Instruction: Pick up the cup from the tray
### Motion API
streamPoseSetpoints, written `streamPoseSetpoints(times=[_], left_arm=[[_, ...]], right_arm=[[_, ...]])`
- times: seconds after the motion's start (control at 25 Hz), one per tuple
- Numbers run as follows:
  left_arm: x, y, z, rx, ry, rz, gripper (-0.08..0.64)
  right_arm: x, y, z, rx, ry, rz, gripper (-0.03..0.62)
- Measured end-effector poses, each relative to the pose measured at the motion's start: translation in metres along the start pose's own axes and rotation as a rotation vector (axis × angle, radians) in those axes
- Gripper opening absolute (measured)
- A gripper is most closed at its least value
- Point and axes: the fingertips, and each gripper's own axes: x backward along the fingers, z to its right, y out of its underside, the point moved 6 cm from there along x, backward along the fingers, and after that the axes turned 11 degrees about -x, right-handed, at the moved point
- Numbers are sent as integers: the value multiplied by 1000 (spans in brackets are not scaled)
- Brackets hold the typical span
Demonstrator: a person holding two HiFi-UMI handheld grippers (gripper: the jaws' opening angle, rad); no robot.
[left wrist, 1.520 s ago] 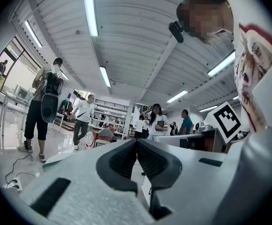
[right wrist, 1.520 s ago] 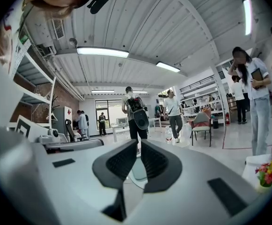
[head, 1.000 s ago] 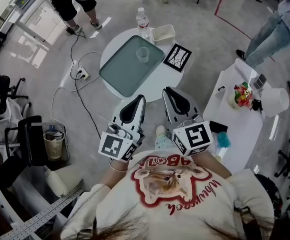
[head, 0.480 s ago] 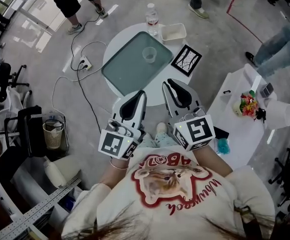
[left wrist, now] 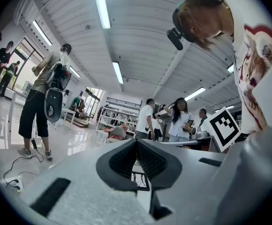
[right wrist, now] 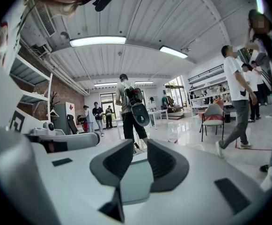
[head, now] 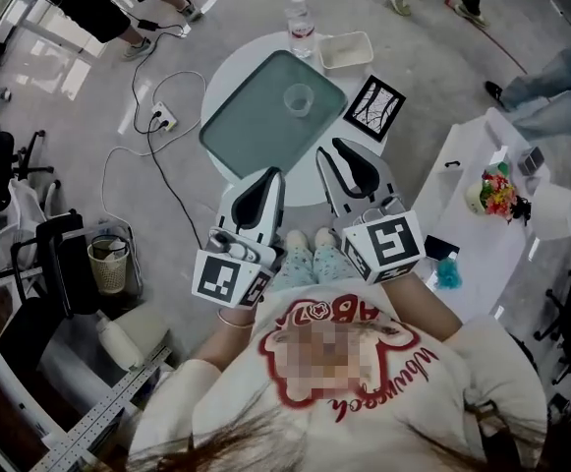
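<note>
Cup (head: 298, 98) upright on tray (head: 246, 136), mid table (head: 224, 72), well apart from both tools. Left tool (left wrist: 136, 143) closed, empty. Right tool (right wrist: 140, 144) barely parted, just opening, nothing between. Judgement: approach stage. Widen right tool past cup width before reaching; close gently on thin clear wall.

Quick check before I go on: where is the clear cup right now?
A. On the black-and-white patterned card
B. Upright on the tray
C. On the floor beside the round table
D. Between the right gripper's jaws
B: the head view shows the cup standing upright on the tray, in the far part of it nearest the bottle.
</note>
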Motion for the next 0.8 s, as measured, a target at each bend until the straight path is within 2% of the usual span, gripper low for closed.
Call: streamPoseSetpoints(times=[0.4,0.68,0.8], left_arm=[[-6,11,-18,24,30,-14,14],[-11,41,-23,7,73,-40,14],[-13,46,-24,23,83,-48,14]], right_arm=[[-32,14,5,2,11,-37,112],[-58,38,19,2,15,-82,158],[-66,48,23,4,22,-101,188]])
